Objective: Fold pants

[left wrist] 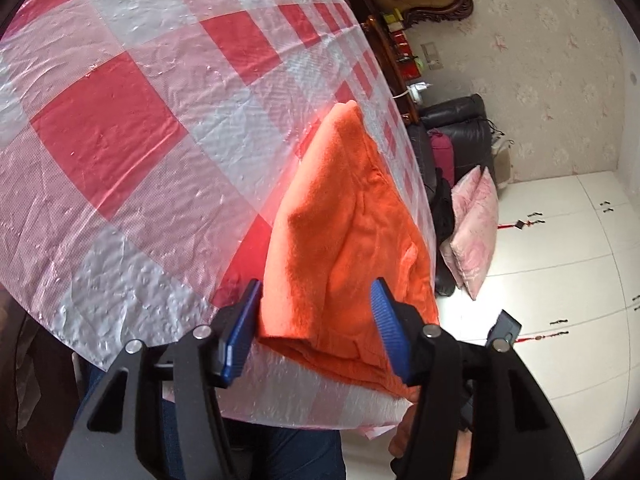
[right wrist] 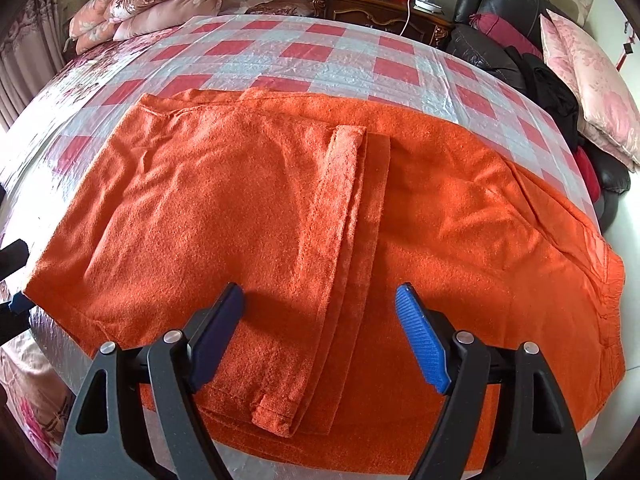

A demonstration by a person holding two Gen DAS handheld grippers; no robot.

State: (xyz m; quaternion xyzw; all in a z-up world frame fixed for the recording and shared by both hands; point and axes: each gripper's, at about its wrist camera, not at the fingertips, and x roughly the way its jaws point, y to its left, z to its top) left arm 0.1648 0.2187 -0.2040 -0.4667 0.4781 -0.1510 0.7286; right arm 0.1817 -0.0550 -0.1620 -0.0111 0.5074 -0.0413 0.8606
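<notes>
Our left gripper stood wide, jaws flanking the near folded corner of the orange pants. Our right gripper gaped wide just above them. The pants lay flat, partly folded, on the checkered sheet.

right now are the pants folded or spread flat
Partly folded: the pants lie on the checked cloth with one part doubled over, its hem lying across the middle.

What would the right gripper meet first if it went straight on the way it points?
Probably the orange pants: the open right gripper aims at the folded-over leg hem, though depth is unclear.
</notes>
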